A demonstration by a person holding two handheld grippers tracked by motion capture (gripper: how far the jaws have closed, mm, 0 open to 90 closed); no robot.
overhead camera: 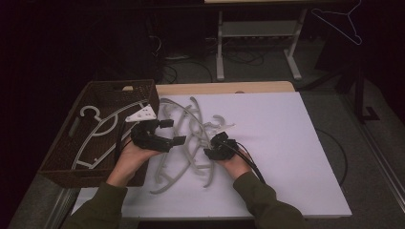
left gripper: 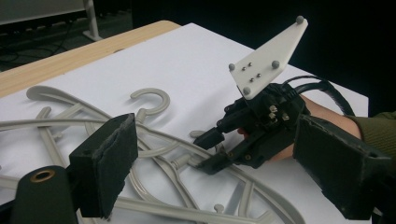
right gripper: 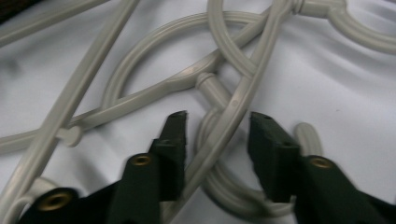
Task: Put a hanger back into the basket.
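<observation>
Hangers of grey plastic lie in a tangled pile on the white table cover, between the two hands, and one more white hanger lies in the brown basket at the left edge of the table. The step in hand is, as I judge, to take one hanger out of the pile.

The right gripper is low over the pile, and its jaws stand apart on both sides of one thin bar of a hanger; the pads do not press it yet. This bar crosses over a hook and other bars, so it is better to close only on the single bar, and to keep the second piece out of the jaws.

The left gripper hovers wide open just above the pile, with nothing between its pads. It can hold down a neighbour hanger while the right one lifts.

Lifting slowly and a little sideways seems wise, because the hooks may catch each other and drag the whole pile. If something follows, it is safer to stop and shake gently.
</observation>
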